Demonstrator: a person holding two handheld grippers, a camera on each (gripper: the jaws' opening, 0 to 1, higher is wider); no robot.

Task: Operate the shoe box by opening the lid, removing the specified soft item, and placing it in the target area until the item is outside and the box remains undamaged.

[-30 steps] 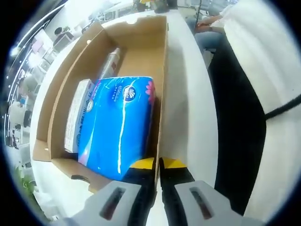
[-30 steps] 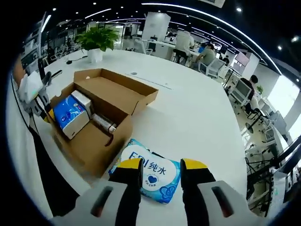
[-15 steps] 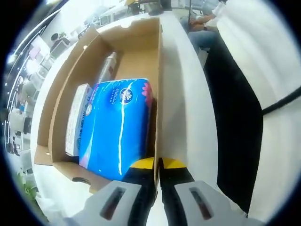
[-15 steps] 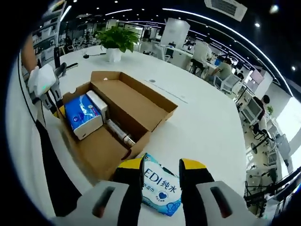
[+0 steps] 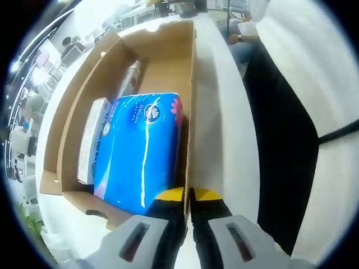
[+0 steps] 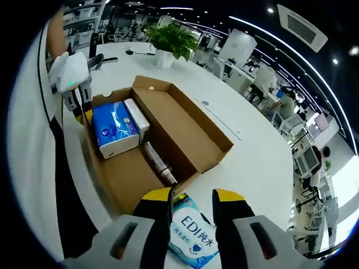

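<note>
The open cardboard shoe box (image 5: 168, 50) holds a blue tissue pack (image 5: 137, 148), a white carton (image 5: 90, 140) and a silver bottle (image 5: 130, 78). My left gripper (image 5: 188, 194) is shut on the box's near side wall. In the right gripper view the box (image 6: 208, 134) sits with its lid folded out. The blue pack (image 6: 114, 128), white carton (image 6: 136, 115) and bottle (image 6: 159, 162) lie inside, and the left gripper (image 6: 78, 103) is at the box's left end. A soft wet-wipes pack (image 6: 193, 235) lies on the table beside the box, below my open right gripper (image 6: 192, 197).
The white table (image 6: 252, 162) stretches far beyond the box. A potted plant (image 6: 174, 42) stands at its far end, with dark cables nearby. People sit at desks behind. A gloved hand (image 6: 68, 73) holds the left gripper. The table edge (image 5: 255, 140) runs right of the box.
The right gripper's view has pulled back and swung toward the box, so the wipes pack sits lower between its jaws. The left gripper keeps its hold on the box wall.
</note>
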